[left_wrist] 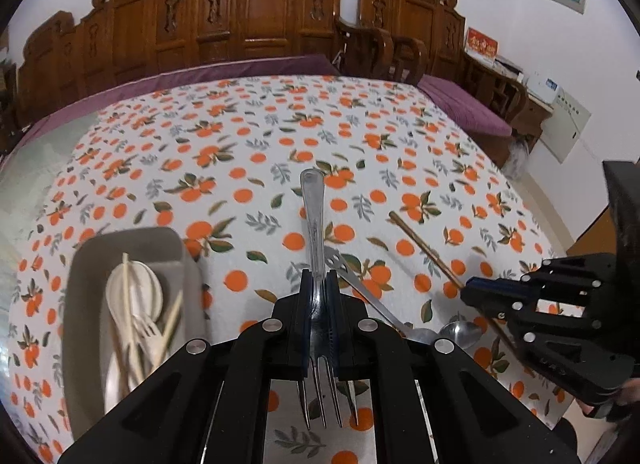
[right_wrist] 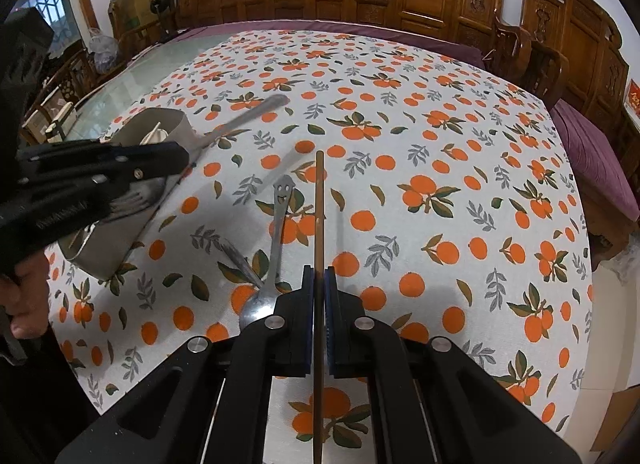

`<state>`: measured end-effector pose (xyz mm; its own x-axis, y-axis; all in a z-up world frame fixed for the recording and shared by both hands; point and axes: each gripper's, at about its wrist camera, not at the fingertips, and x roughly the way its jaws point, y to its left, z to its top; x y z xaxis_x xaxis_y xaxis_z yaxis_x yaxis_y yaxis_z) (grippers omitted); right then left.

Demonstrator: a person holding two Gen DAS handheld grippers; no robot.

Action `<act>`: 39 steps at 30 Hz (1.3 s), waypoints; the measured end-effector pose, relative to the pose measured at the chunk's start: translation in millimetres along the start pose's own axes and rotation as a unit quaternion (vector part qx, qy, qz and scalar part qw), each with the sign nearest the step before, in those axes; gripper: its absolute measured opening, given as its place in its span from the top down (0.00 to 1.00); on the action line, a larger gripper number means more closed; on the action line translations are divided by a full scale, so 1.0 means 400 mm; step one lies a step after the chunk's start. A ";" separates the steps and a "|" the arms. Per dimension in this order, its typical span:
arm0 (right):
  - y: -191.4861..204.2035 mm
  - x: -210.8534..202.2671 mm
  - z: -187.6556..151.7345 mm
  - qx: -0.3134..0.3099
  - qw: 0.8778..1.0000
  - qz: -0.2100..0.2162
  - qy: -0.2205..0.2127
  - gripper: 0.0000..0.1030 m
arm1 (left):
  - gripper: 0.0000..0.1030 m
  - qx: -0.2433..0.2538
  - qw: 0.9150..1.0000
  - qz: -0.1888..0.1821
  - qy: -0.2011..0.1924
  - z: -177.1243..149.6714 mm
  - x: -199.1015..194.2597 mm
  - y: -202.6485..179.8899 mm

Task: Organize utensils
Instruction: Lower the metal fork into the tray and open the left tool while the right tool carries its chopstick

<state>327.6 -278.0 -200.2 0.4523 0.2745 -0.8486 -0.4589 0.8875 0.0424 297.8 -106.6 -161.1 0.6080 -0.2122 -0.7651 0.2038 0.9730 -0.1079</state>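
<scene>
Table [left_wrist: 280,119], covered by an orange-print cloth, bears a grey tray [left_wrist: 84,264] already loaded with pale utensils [left_wrist: 134,296]; two spoons [right_wrist: 276,232] lie loose on the cloth.

Left gripper [left_wrist: 319,284]: jaws closed on a steel fork [left_wrist: 314,223], gripped at the neck, handle pointing away, tines toward the camera. The fork appears lifted clear of the cloth, just right of the tray.

Right gripper [right_wrist: 319,284]: jaws closed on a brown chopstick [right_wrist: 319,203], held along the gripper's axis and extending past both ends of the pads.

Step in hand, as judged: both pieces are picked up and await delivery to the tray. The next move calls for carrying the fork over the tray and aligning it with the tray's long side before releasing; the chopstick would then follow, and the spoons remain to be collected.

View differences: the left wrist view looks down into the tray and shows its contents, the fork tines, and the right gripper at the frame's right edge. The right wrist view shows the tray from the side, largely hidden behind the left gripper, a cut-out face on one spoon handle, and the person's hand [right_wrist: 24,300] on the left gripper's grip.
</scene>
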 end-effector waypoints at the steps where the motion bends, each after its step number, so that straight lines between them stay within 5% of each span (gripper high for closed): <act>1: 0.002 -0.002 0.002 0.000 1.000 0.000 -0.001 0.94 | 0.94 0.001 1.000 0.001 -0.004 0.003 -0.011 0.004; 24: 0.225 -0.044 0.093 -0.040 0.999 0.009 -0.023 0.94 | 0.94 -0.009 0.999 0.012 -0.036 -0.065 -0.206 0.165; 39: 0.360 0.004 0.151 -0.062 0.997 0.039 -0.016 0.94 | 0.94 -0.071 0.996 0.046 0.003 -0.160 -0.149 0.347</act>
<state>308.5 -127.4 -163.5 0.4347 0.3551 -0.8276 -0.5846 0.8103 0.0406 240.9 46.7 -171.1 0.6148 -0.1204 -0.7794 0.0357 0.9915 -0.1250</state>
